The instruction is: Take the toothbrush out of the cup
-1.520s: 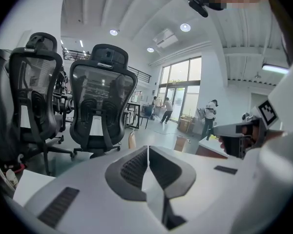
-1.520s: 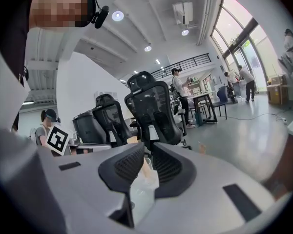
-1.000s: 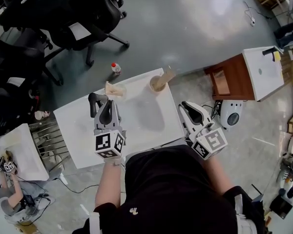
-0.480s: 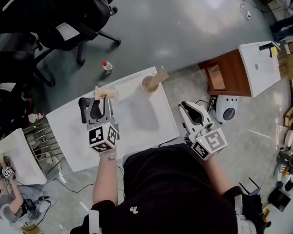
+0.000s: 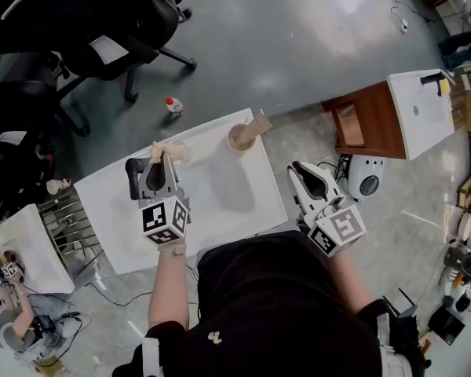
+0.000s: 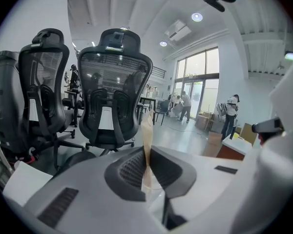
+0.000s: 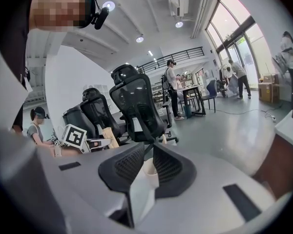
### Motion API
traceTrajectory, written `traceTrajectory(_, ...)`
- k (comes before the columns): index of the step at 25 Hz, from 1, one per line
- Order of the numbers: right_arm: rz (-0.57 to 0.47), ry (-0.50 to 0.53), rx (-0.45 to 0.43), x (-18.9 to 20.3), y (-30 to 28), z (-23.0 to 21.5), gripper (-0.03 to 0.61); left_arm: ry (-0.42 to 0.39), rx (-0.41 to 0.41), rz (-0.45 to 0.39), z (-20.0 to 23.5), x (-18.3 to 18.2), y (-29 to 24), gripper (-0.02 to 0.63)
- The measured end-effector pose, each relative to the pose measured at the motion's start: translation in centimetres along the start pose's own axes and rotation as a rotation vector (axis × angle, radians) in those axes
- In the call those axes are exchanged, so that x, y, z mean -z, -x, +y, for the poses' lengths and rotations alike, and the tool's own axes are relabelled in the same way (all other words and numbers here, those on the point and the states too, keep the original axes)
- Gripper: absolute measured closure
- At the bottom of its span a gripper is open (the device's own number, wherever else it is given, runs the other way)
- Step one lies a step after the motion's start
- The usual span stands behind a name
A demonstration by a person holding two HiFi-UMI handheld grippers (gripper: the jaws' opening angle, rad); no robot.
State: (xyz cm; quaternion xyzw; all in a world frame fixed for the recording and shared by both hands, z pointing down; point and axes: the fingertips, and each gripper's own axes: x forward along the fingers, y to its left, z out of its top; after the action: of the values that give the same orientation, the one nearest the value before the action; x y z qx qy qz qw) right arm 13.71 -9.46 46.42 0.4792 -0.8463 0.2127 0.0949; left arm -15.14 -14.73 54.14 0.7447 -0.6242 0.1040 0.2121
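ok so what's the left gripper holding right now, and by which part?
Left gripper is closing on the beige toothbrush, pads partway along its upright length, top end poking out above the jaws. Right gripper holds nothing.

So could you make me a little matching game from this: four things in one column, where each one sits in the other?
Things:
1 cup
2 toothbrush
3 red-capped bottle
4 brown cabinet

Places:
a on the floor past the table's far edge
b off to the table's right
c sticking out of the cup
d on the table, near its far edge

Pairs: 1-d, 2-c, 3-a, 4-b
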Motion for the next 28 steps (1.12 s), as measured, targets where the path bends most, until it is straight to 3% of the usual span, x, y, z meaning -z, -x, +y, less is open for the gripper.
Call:
traceTrajectory(10,-0.029,-0.006,-0.047,-0.7,0.0,-0.2,0.509,-0.031,-0.012,-0.045,-1.4,-3.0,1.8,0.583)
traceTrajectory(20,-0.087,-0.016,-0.13,-1.7,0.3,0.9,0.509,-0.074,-0.03,-0.144,-4.1,-8.3,7.0,0.583)
traceTrajectory(28,-0.112,-0.004,-0.191,-2.6,-0.2,3.1,0.509,-0.075,-0.054,-0.207,-4.6,-10.5,11.9,0.584)
